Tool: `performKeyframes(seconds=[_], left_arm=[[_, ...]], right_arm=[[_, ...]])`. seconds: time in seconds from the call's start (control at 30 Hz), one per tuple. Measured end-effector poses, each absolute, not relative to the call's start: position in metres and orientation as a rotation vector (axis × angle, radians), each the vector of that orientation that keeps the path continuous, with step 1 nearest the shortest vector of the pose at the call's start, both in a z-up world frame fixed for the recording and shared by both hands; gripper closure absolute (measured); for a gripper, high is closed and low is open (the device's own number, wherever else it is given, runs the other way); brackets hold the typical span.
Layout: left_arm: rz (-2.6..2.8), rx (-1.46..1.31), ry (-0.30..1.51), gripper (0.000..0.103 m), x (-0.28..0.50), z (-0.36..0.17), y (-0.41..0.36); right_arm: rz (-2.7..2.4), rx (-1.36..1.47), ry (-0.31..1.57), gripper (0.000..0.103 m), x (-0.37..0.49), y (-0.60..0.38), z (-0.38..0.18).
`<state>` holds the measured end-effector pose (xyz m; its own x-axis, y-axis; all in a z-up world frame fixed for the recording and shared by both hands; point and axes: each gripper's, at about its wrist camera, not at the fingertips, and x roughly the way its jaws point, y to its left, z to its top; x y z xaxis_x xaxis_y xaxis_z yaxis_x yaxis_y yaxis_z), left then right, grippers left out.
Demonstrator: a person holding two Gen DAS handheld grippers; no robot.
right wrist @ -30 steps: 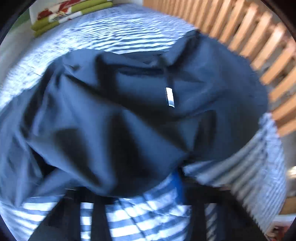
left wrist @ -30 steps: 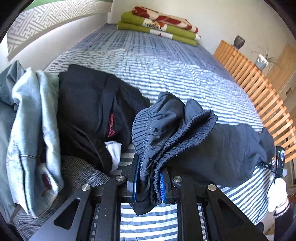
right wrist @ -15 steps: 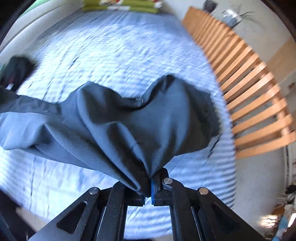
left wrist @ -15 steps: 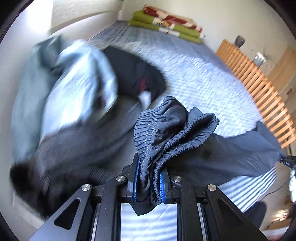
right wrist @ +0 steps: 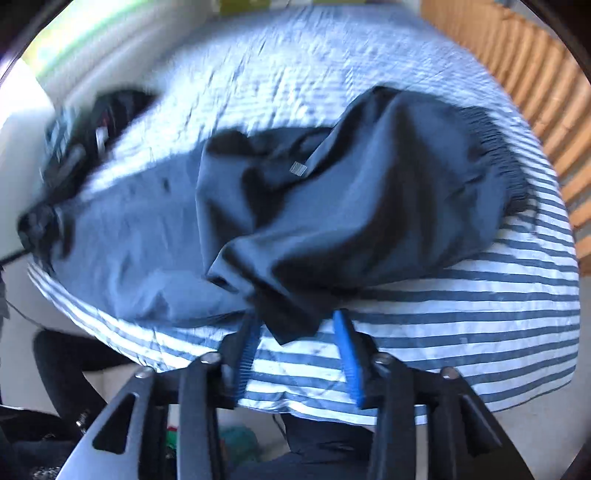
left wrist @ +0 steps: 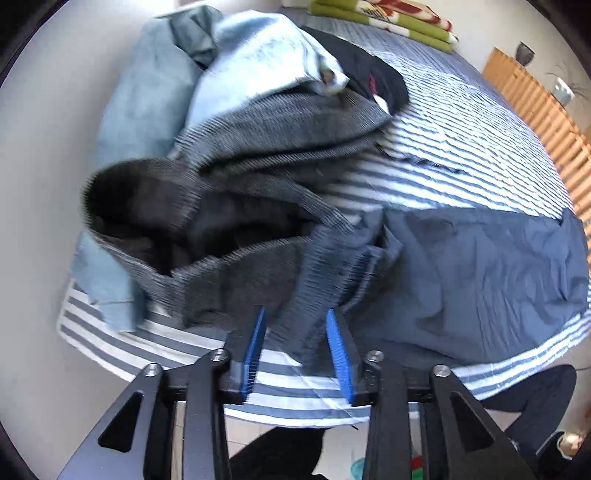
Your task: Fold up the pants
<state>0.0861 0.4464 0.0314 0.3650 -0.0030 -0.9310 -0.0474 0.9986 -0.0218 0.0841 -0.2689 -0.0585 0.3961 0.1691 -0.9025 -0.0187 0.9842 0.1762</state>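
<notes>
The bed [left wrist: 461, 155], striped blue and white, now carries the navy pants [left wrist: 472, 280]: a second ago both grippers held them bunched in the air, and now they lie spread along the near edge, waistband to the left, the other end heaped up in the right wrist view. Both pairs of jaws have just been opening. The left gripper [left wrist: 295, 343] stands apart with the gathered waistband loose between its blue pads, no longer pinched; the right gripper [right wrist: 295, 343] is likewise spread, a dark corner of cloth hanging slack between its pads. That reads as the lay-down step done, with the smoothing and the folds themselves not yet begun. The right half is doubled over and rumpled, so it likely needs pulling flat first. Crowding the left is the clothes pile [left wrist: 258, 147], grey ribbed knit, pale denim and a black garment, touching or overlapping the waistband end and leaving little room there. Folded blankets [left wrist: 384, 18] lie far off.
</notes>
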Motion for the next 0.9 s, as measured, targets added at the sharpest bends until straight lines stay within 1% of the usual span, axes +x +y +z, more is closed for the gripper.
performKeyframes(seconds=[0.07, 0.17, 0.3, 0.43, 0.5, 0.63, 0.7, 0.77, 0.83, 0.9], left_arm=[[0.066, -0.032, 1.177, 0.062, 0.088, 0.040, 0.450], [0.021, -0.054, 1.136, 0.062, 0.094, 0.056, 0.437], [-0.138, -0.011, 1.130, 0.062, 0.117, 0.058, 0.364], [-0.322, 0.035, 1.154, 0.062, 0.146, 0.040, 0.278], [-0.414, 0.055, 1.175, 0.062, 0.158, 0.024, 0.232], [-0.518, 0.172, 1.201, 0.062, 0.167, -0.009, 0.169], [-0.537, 0.182, 1.228, 0.062, 0.174, -0.027, 0.153], [-0.524, 0.176, 1.262, 0.062, 0.178, -0.044, 0.149], [-0.504, 0.133, 1.300, 0.064, 0.186, -0.059, 0.154], [-0.511, 0.079, 1.283, 0.063, 0.187, -0.059, 0.160]], right_arm=[[0.032, 0.217, 1.110, 0.060, 0.086, -0.295, -0.050], [-0.188, 0.241, 1.050, 0.060, 0.102, -0.341, -0.045], [-0.335, 0.298, 0.995, 0.060, 0.123, -0.395, -0.043], [-0.374, 0.224, 0.936, 0.060, 0.155, -0.418, -0.046], [-0.355, 0.201, 0.940, 0.060, 0.176, -0.420, -0.046], [-0.282, 0.118, 0.922, 0.060, 0.215, -0.427, -0.043], [-0.232, 0.128, 0.961, 0.059, 0.237, -0.438, -0.049], [-0.199, 0.129, 1.003, 0.051, 0.255, -0.442, -0.060], [-0.198, 0.099, 1.028, 0.048, 0.270, -0.445, -0.073], [-0.193, 0.088, 1.058, 0.048, 0.280, -0.445, -0.087]])
